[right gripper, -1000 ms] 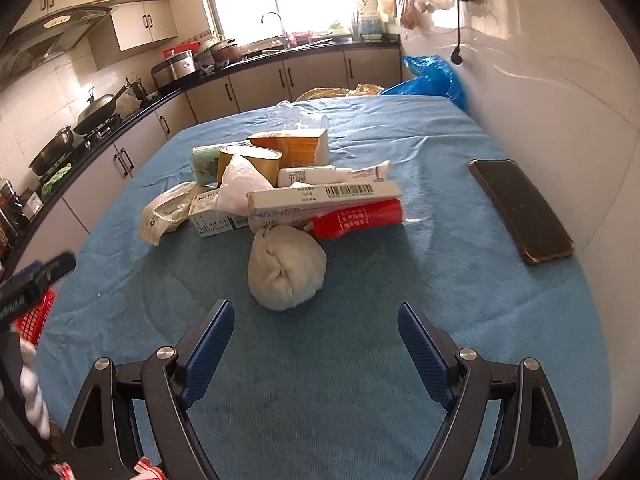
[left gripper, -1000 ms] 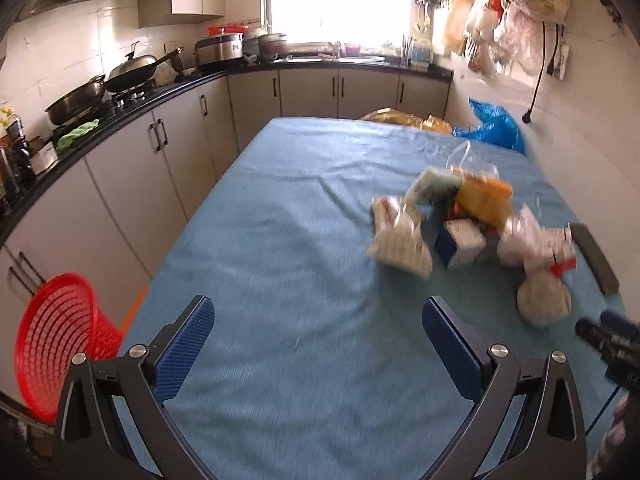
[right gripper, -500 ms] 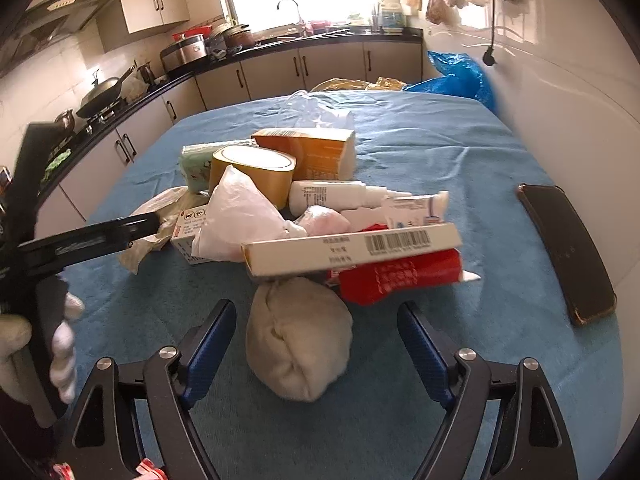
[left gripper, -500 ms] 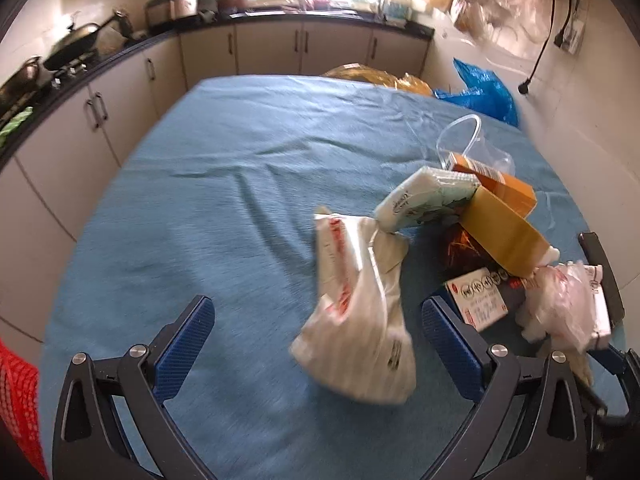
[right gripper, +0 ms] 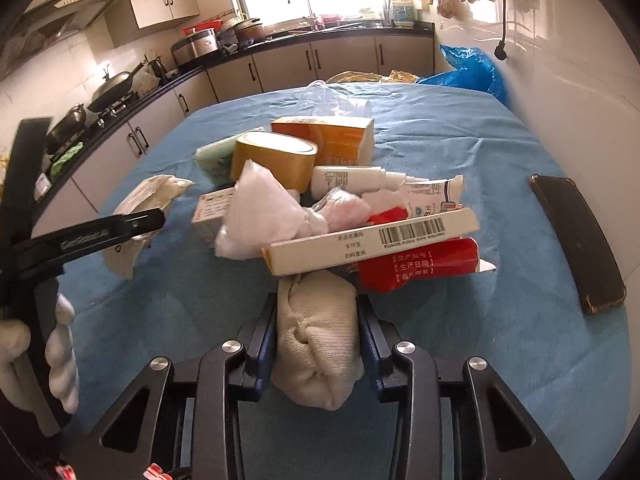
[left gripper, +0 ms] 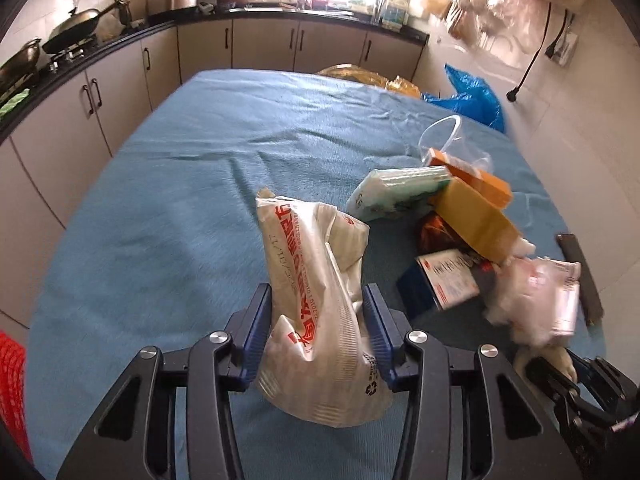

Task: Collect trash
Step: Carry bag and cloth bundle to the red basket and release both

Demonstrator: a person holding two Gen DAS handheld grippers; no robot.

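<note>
So the left hand-held gripper (left gripper: 316, 332) is closing on a crumpled white bag with red print (left gripper: 320, 312), just left of the trash pile (right gripper: 344, 192) on the blue tabletop (left gripper: 192, 184). The right hand-held gripper (right gripper: 316, 340) is closing too, pads squeezing a beige cloth bundle (right gripper: 316, 336) at the pile's near edge.

A big table covered with a blue cloth (right gripper: 520, 152) holds a heap of trash. A crumpled white paper bag with red writing (left gripper: 320, 304) sits on the cloth at the heap's left side. A balled-up cream cloth (right gripper: 316, 332) sits at the near edge of the heap, touching a red packet (right gripper: 416, 264). A dark flat phone (right gripper: 576, 236) lies apart, near the wall.
</note>
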